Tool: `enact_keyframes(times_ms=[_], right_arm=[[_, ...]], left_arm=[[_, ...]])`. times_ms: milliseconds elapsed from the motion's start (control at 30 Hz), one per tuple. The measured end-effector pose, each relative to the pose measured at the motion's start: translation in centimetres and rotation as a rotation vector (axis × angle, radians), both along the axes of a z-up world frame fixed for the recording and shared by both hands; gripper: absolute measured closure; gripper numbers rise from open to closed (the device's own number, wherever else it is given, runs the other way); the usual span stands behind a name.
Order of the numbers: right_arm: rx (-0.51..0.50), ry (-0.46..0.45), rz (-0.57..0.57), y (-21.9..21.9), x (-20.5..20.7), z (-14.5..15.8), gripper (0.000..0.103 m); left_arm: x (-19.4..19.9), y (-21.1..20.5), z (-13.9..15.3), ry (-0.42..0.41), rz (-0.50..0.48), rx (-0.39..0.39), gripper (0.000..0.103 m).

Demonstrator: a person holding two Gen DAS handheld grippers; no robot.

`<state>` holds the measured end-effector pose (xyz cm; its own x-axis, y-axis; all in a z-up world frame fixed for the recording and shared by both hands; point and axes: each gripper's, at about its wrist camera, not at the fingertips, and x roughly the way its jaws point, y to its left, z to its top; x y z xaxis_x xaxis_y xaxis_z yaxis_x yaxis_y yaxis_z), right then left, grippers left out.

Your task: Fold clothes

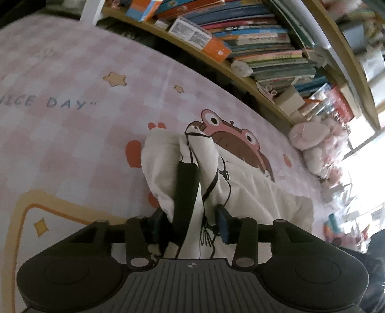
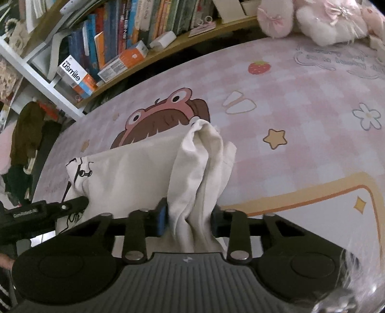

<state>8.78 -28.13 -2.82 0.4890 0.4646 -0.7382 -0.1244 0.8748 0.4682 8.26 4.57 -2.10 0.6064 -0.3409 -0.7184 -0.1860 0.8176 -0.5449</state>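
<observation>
Both claws are pinching the white shirt (image 2: 134, 173), left claw (image 1: 192, 192) and right claw (image 2: 190, 211) on bunched corners, lifted over the bed (image 2: 300, 115) near the bookshelf-side edge. Looks mid-fold; next, lay it flat, edges matched.

A pink checked cover (image 1: 79, 60) printed with stars, a cartoon frog-hat figure (image 2: 166, 115) and a strawberry (image 2: 259, 67) fills the middle of both views. A wooden bookshelf (image 1: 240, 72) packed with books (image 1: 259, 38) runs along the top of each frame. Pink plush toys (image 2: 312, 19) lie at the upper right of the right view. Bright daylight from a window (image 1: 368, 144) washes out the right edge of the left view. Dark clothes (image 2: 26, 134) hang at the left edge of the right view.
</observation>
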Motion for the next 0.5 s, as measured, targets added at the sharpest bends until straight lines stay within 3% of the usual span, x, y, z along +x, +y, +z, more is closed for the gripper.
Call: enact_keyframes(times_ms=[33,100,267,500], right_arm=[[0.005,-0.006,-0.003,-0.1,-0.1,0.1,0.078],[0.017,-0.022,-0.008,-0.2,-0.4,0.4,0.081],[0.031,-0.074,0.006,-0.3,-1.3,2.1,0.082],[0.041,-0.1,0.012,-0.6,-2.0,4.0,0.082]], left_arm=[[0.0,-0.1,0.0,-0.004,0.001,0.003,0.084],[-0.3,-0.2,0.4,-0.019,0.005,0.002,0.087],[-1.0,-0.8,2.4,-0.079,-0.022,0.009,0.089],[-1.3,-1.5,4.1,-0.098,-0.064,0.047,0.089]])
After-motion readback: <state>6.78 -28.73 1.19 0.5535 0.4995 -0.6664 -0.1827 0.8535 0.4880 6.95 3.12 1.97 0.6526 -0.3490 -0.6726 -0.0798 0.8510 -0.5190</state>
